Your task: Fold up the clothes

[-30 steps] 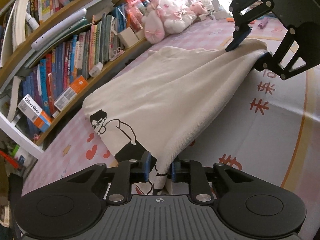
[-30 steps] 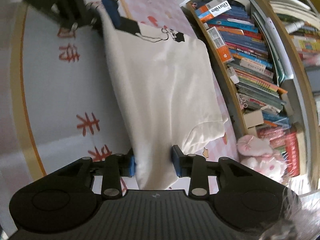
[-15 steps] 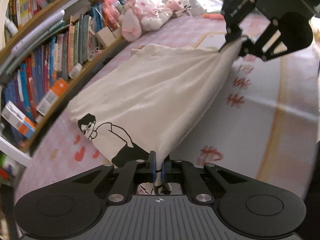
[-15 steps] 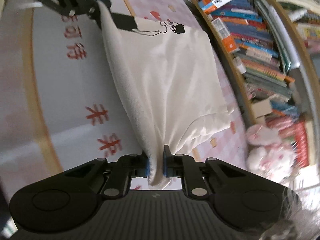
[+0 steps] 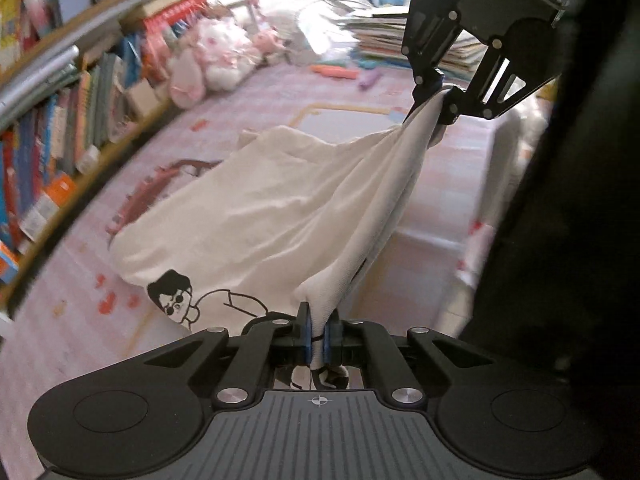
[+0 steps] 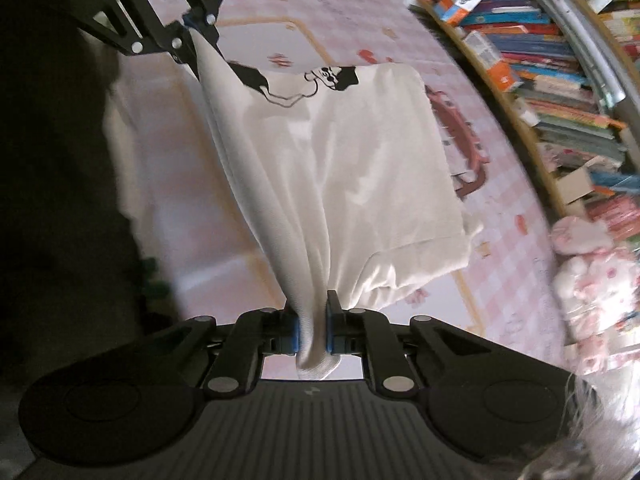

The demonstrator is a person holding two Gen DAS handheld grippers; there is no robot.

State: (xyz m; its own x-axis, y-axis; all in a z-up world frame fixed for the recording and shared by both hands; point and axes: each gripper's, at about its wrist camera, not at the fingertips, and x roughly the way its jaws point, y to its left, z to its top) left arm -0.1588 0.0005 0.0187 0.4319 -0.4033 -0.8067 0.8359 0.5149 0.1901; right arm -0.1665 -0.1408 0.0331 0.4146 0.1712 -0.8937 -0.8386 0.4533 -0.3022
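A cream T-shirt (image 5: 288, 208) with a black cartoon figure (image 5: 172, 300) is lifted by one long edge above a pink play mat. My left gripper (image 5: 316, 338) is shut on the printed end of that edge. At the other end, my right gripper (image 6: 312, 330) is shut on a bunched fold of the same T-shirt (image 6: 352, 168). Each gripper shows in the other's view: the right gripper (image 5: 434, 92) at upper right, the left gripper (image 6: 192, 34) at upper left. The cloth stretches taut between them, and its far side rests on the mat.
A pink mat (image 5: 360, 128) covers the floor. A long bookshelf (image 5: 60, 120) full of books runs along one side, with pink plush toys (image 5: 216, 64) at its end. Stacked books and papers (image 5: 384, 40) lie beyond. A dark shape of the person (image 5: 580, 240) fills the right.
Both grippers closed on the shirt's edge and rose, lifting it off the mat and pulling it taut. The views tilted up, showing more of the room beyond.
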